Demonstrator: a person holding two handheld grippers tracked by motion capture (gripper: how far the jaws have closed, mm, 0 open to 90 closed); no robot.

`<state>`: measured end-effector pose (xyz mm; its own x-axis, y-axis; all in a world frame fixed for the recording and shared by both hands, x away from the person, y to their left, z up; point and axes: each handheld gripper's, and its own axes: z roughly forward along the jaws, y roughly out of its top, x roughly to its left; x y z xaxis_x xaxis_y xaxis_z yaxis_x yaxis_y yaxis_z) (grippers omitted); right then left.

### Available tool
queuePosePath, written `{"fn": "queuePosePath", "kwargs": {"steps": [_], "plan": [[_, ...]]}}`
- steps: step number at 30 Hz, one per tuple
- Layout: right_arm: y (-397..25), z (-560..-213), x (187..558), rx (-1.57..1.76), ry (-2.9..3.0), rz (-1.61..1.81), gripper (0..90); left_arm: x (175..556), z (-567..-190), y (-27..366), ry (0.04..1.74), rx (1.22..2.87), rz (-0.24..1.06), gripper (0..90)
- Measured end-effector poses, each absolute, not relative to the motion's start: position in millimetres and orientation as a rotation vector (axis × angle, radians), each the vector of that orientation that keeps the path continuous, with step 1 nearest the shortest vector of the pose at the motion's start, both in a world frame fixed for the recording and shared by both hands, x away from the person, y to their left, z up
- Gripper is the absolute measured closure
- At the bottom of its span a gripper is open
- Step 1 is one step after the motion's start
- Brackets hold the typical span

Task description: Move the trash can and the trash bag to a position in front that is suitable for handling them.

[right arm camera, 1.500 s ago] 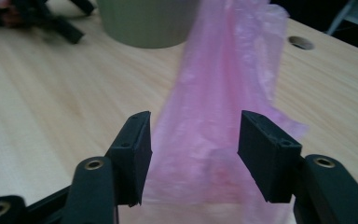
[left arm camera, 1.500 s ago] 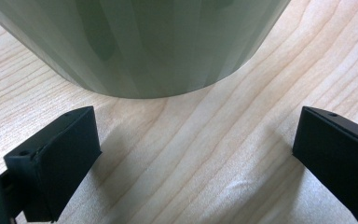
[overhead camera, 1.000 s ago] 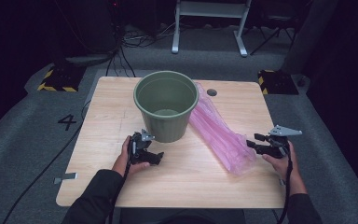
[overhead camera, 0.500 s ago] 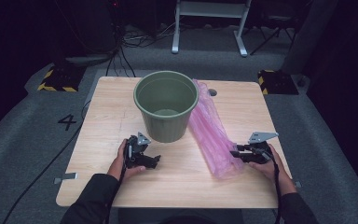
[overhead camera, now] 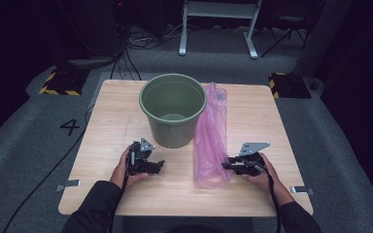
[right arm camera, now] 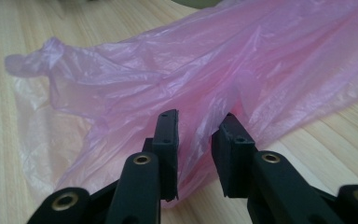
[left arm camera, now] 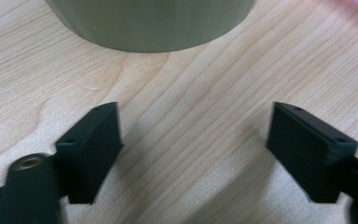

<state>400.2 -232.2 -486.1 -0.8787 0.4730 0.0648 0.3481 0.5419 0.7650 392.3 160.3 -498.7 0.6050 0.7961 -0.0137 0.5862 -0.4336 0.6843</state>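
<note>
Near the table's (overhead camera: 102,194) front edge, the left hand (overhead camera: 121,170) holds the left gripper (overhead camera: 159,166) low over bare wood, its jaws spread wide with nothing between them, pointing toward the bag side; in the left gripper view the bucket's base stands just beyond the jaws. On the other side the right hand (overhead camera: 262,174) holds the right gripper (overhead camera: 226,165) at the near end of the pink bag (overhead camera: 211,141); in the right gripper view its jaws are narrowed on a fold of the film, a small gap remaining, so a firm pinch cannot be confirmed. The bag lies flat and long, running away toward the far edge, touching the right side of the green bucket (overhead camera: 172,109), which stands upright mid-table.
</note>
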Motion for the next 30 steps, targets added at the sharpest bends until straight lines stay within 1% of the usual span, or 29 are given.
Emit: {"fn": "queuePosePath", "kwargs": {"steps": [2,3,5,12,16,17,24,30], "plan": [[-225.6,-486.6,398.6,0.692,2.629,1.252,72.4,391.0,-498.0,159.6,1.058,2.184,0.381,15.5],[-222.1,-486.7,397.9,0.683,2.628,1.254,72.7,389.7,-497.1,158.1,1.047,2.183,0.378,17.3],[-215.4,-486.5,395.7,0.667,2.63,1.261,73.2,386.4,-494.1,153.9,1.023,2.175,0.388,15.5],[-196.9,-487.8,388.5,0.625,2.635,1.255,74.9,367.3,-481.2,131.1,0.934,2.153,0.41,16.2],[-191.6,-488.1,386.9,0.611,2.638,1.26,75.3,362.9,-478.3,121.5,0.884,2.122,0.362,16.4],[-190.1,-488.7,386.4,0.609,2.643,1.258,74.9,362.4,-478.4,118.7,0.877,2.12,0.353,18.0],[-189.1,-491.7,386.6,0.615,2.643,1.245,73.6,351.3,-480.2,98.9,0.77,2.152,0.291,18.3],[-186.9,-494.0,385.8,0.606,2.652,1.227,74.0,346.2,-484.5,89.1,0.727,2.166,0.238,19.0]]}}
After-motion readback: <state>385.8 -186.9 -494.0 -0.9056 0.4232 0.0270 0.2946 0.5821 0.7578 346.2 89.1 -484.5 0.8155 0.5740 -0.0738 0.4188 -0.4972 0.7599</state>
